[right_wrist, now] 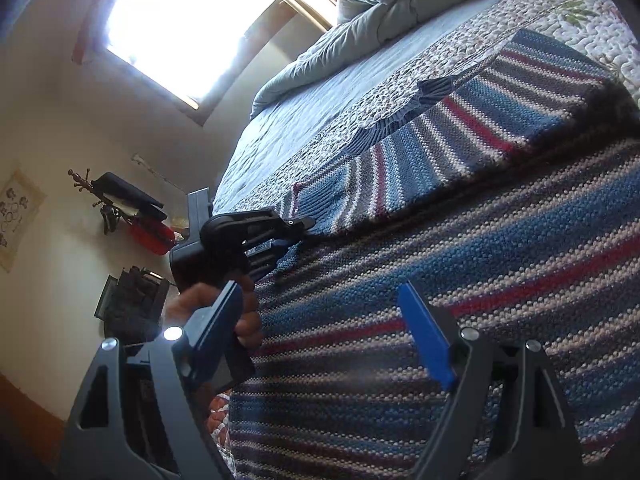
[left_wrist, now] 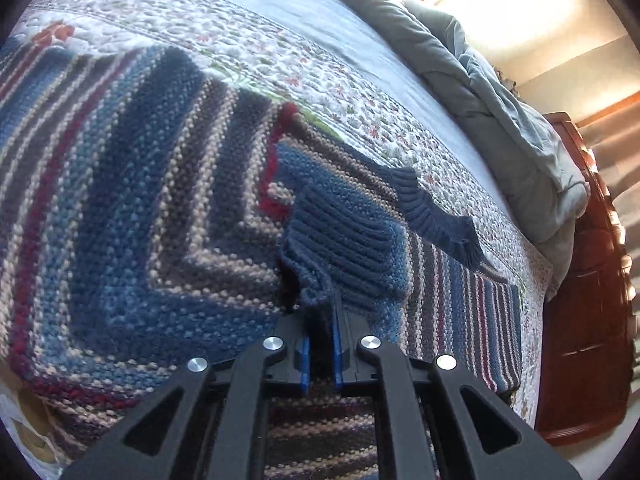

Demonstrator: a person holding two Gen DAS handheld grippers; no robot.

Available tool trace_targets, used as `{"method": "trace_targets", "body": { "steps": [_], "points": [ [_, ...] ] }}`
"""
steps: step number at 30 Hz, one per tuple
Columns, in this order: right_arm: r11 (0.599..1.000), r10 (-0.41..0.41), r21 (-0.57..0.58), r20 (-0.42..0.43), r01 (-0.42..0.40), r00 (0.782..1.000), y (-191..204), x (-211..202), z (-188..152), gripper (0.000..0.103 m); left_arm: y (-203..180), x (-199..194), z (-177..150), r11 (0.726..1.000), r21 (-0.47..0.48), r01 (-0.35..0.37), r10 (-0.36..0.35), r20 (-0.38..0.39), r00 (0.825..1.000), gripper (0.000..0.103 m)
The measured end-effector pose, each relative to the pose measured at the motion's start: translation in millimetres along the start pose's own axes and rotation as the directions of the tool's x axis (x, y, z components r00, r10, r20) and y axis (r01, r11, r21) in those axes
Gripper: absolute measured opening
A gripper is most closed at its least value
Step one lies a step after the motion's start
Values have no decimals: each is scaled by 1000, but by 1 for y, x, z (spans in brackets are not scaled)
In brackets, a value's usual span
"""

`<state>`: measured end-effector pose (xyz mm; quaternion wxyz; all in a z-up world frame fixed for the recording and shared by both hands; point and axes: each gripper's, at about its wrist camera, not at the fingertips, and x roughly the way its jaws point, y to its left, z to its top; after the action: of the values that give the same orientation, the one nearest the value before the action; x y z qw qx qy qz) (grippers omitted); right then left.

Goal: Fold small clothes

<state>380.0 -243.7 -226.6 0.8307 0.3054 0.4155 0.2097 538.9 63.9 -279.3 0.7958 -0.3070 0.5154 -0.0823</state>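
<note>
Two grippers — left gripper (left_wrist: 320, 300) pinching sweater (left_wrist: 160, 200); right gripper (right_wrist: 320, 344) spread; quilted bed (left_wrist: 280, 40).

A knitted sweater (left_wrist: 132, 200) striped in dark blue, mid blue, cream, grey-brown and red, its ribbed cuff (left_wrist: 352, 248) plain dark blue, lies on a white quilt (left_wrist: 280, 52) printed with small red and green flowers and a pale blue far panel. A grey-green duvet (left_wrist: 500, 120) is bunched at the far side beside reddish-brown wooden furniture (left_wrist: 588, 280). Both black grippers carry bright blue finger pads (right_wrist: 426, 336); the walls (right_wrist: 48, 120) are cream.
</note>
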Motion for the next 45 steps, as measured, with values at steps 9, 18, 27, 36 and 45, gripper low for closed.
{"method": "trace_targets", "body": {
  "steps": [9, 18, 27, 36, 45],
  "points": [
    [1000, 4, 9, -2, -4, 1000, -4, 1, 1, 81, -38, -47, -8, 996, 85, -14, 0, 163, 987, 63],
    [1000, -9, 10, -14, 9, 1000, -7, 5, 0, 81, -2, -20, -8, 995, -28, 96, -95, 40, 995, 56],
    [999, -10, -37, -47, 8, 999, 4, 16, -7, 81, 98, -151, -1, 993, -98, 60, -34, 245, 969, 76],
    [997, -38, -72, -95, 32, 995, 8, 37, -20, 81, 284, -260, 28, 923, -383, 43, 149, 460, 875, 74],
    [989, -82, -130, -106, 67, 991, 12, 53, -32, 81, 340, -224, 71, 891, -454, -1, 222, 434, 873, 73]
  ]
}}
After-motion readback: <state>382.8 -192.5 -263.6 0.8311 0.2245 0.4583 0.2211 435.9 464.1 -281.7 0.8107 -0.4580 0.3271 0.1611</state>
